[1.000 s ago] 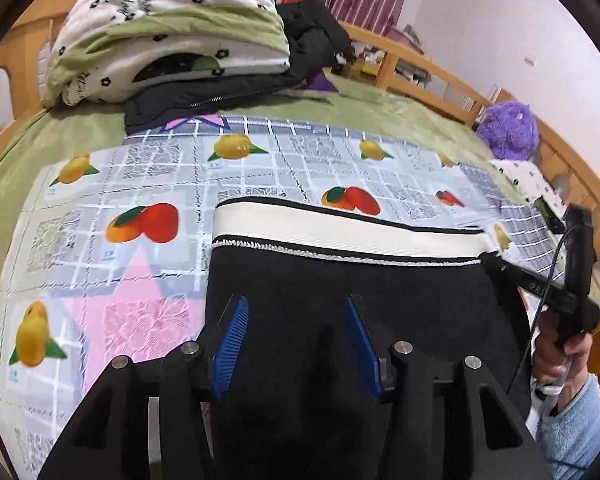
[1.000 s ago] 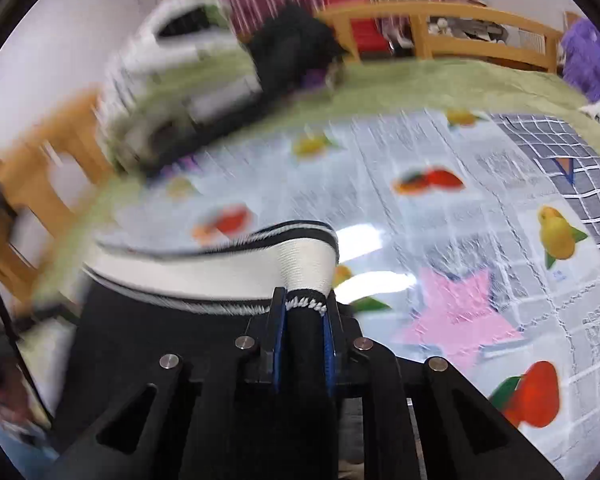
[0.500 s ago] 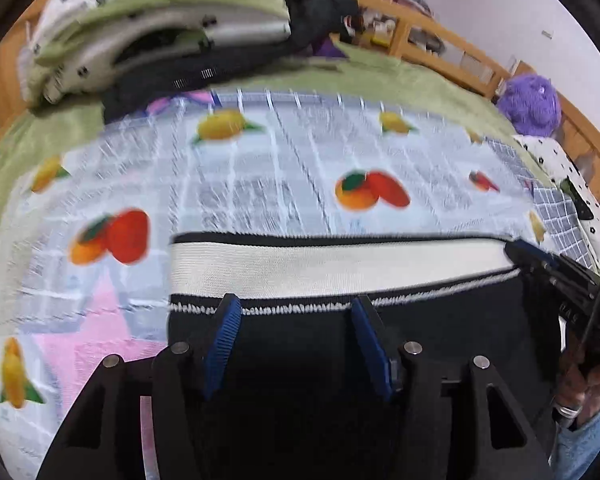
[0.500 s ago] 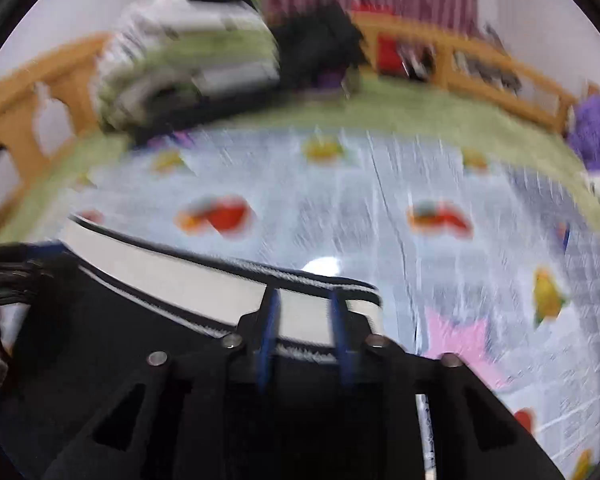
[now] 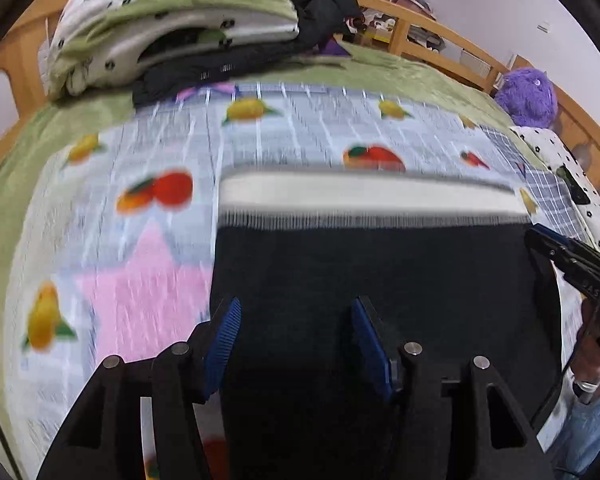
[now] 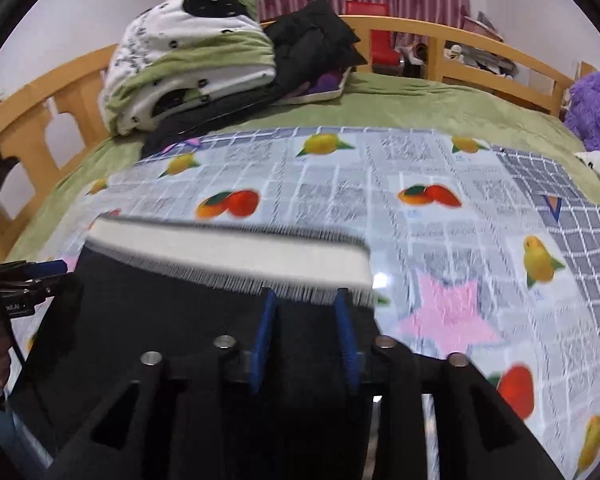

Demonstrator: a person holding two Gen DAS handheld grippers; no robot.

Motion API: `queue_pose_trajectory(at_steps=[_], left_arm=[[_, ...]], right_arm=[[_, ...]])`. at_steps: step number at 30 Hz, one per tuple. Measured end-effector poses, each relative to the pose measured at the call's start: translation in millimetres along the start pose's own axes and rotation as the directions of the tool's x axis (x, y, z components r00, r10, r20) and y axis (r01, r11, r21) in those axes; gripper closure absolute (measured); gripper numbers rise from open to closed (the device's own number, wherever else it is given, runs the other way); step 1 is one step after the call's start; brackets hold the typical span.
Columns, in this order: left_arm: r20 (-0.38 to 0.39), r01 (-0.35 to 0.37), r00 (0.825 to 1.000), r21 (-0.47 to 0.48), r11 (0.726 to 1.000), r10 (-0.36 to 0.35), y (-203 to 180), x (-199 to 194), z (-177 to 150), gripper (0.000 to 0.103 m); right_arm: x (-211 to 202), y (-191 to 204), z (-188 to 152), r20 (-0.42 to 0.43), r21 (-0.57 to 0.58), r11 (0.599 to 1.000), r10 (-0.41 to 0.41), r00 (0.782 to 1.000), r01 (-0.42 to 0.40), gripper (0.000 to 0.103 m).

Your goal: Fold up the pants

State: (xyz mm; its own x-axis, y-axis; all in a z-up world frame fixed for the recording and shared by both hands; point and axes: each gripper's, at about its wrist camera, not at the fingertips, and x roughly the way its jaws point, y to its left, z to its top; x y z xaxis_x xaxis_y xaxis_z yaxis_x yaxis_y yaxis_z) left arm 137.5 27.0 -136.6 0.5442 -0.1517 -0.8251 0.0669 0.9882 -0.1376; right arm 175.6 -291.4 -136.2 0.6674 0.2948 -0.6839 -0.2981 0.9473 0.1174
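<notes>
Black pants (image 5: 380, 272) with a white waistband (image 5: 364, 196) lie flat on the fruit-print sheet (image 5: 284, 140). My left gripper (image 5: 296, 332) is open, its blue pads standing wide apart just over the black cloth near the pants' left edge. In the right wrist view the pants (image 6: 172, 320) show their waistband (image 6: 236, 256) across the middle. My right gripper (image 6: 306, 320) is open over the pants' right edge, just below the waistband, holding nothing. The right gripper also shows at the right edge of the left wrist view (image 5: 568, 260).
A pile of folded bedding (image 6: 188, 60) and a black jacket (image 6: 312, 40) sit at the head of the bed. A purple plush toy (image 6: 596, 112) is at the far right. A wooden bed rail (image 6: 460, 52) runs round the green blanket (image 6: 420, 104).
My right gripper was shut on the waistband corner a second ago; it has let go and opened. The pants now lie flat. Both grippers have drawn back a little.
</notes>
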Motion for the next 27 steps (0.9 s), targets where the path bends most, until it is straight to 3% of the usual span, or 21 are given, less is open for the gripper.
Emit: queue_pose_trajectory(at_steps=[2, 4, 7, 12, 18, 22, 27], left_arm=[[-0.032, -0.009, 0.999, -0.015, 1.0, 0.009, 0, 14, -19, 0.045], [-0.005, -0.016, 1.0, -0.014, 1.0, 0.016, -1, 6, -25, 0.045], [-0.026, 0.014, 1.0, -0.057, 0.998, -0.016, 4, -5, -29, 0.045], [-0.029, -0.019, 0.999, -0.031, 0.999, 0.019, 3, -22, -56, 0.045], [-0.016, 0.0, 1.0, -0.067, 0.998, -0.001, 8, -47, -88, 0.044], [-0.009, 0.053, 0.999, -0.099, 0.994, -0.054, 13, -63, -113, 0.044], [0.01, 0.045, 0.999, -0.033, 0.998, -0.045, 3, -86, -135, 0.044]], right_arm=[[7, 4, -15, -0.021, -0.028, 0.999, -0.019, 1.0, 0.018, 0.068], [6, 6, -25, 0.009, -0.008, 0.999, -0.033, 0.999, 0.033, 0.068], [-1, 7, -26, -0.011, 0.032, 0.999, -0.026, 1.0, 0.027, 0.068], [-18, 5, -38, -0.019, 0.056, 0.998, -0.005, 1.0, 0.006, 0.067], [-44, 10, -62, -0.019, 0.031, 1.0, -0.004, 1.0, 0.004, 0.067], [-58, 13, -91, -0.04, 0.031, 0.999, 0.012, 0.999, -0.01, 0.067], [-71, 17, -123, -0.062, 0.01, 1.0, 0.001, 0.998, 0.0, 0.067]])
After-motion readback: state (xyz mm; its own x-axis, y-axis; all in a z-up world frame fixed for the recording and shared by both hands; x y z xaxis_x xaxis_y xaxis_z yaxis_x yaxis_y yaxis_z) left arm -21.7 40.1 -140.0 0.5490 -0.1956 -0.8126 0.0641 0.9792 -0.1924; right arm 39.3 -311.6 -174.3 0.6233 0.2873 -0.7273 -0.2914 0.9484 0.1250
